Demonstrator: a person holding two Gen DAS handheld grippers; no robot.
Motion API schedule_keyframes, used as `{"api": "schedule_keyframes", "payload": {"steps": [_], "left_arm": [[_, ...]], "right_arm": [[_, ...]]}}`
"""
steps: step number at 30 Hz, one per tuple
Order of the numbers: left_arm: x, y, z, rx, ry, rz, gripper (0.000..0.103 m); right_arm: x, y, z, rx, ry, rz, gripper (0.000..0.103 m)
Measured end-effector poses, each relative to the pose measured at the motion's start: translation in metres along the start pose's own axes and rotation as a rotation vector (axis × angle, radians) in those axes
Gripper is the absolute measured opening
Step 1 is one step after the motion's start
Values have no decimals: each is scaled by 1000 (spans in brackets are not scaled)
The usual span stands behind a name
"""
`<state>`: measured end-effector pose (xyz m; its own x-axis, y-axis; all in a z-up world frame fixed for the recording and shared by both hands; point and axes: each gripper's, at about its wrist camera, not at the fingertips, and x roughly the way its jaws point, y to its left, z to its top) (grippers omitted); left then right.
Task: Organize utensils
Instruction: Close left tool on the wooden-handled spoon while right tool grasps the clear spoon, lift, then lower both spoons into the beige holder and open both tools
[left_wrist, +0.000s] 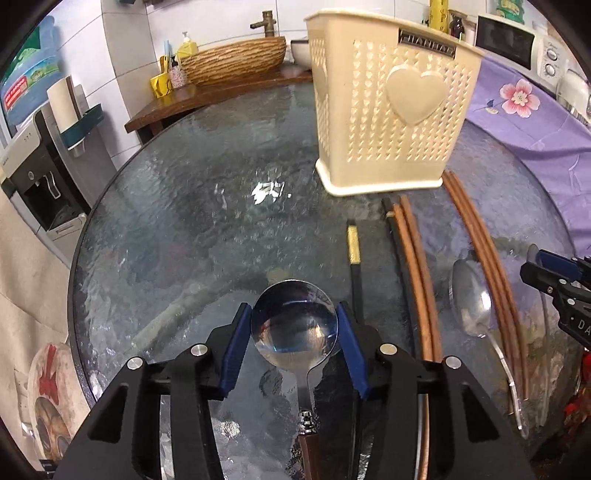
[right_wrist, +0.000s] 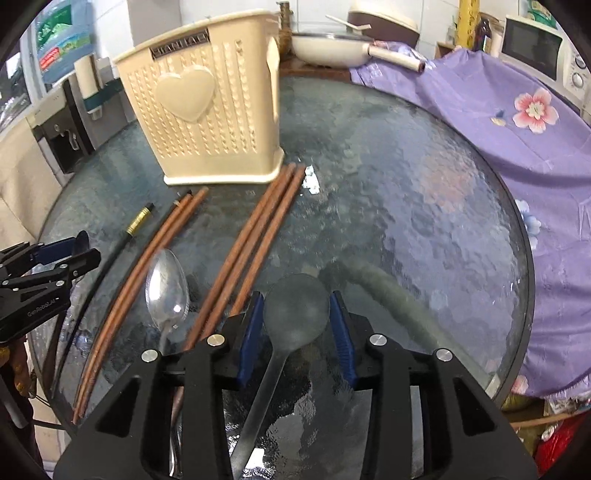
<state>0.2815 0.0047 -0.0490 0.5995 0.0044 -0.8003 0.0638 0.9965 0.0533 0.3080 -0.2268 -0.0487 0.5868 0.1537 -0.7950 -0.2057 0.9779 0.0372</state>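
- The left gripper (left_wrist: 294, 326) pinched the shiny spoon (left_wrist: 294, 323) by its bowl, near the surface's (left_wrist: 184, 240) front edge.
- The right gripper (right_wrist: 297, 319) pinched the dark spoon (right_wrist: 296, 308) likewise.
- Smooth, rounded bowls could have slipped out when lifted toward the holder (left_wrist: 388, 110).

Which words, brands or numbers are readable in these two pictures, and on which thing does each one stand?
"GenRobot.AI": on the left tongs, small, read with some doubt.
"DA": cut-off letters on the right tongs.
Plate on the basket: letters blurred, unreadable.
Water bottle label: unreadable.
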Motion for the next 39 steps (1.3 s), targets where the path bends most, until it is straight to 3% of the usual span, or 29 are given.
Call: {"api": "schedule_keyframes", "payload": {"steps": [12, 29, 39], "left_arm": [[-63, 11, 37, -7, -192, -85, 46], [-91, 17, 55, -1, -284, -166, 46], [-117, 16, 82, 19, -364, -219, 46]], "right_arm": [[-70, -12, 34, -42, -239, 119, 37], [-92, 7, 56, -148, -292, 138, 37], [-102, 19, 88, -179, -347, 164, 37]]}}
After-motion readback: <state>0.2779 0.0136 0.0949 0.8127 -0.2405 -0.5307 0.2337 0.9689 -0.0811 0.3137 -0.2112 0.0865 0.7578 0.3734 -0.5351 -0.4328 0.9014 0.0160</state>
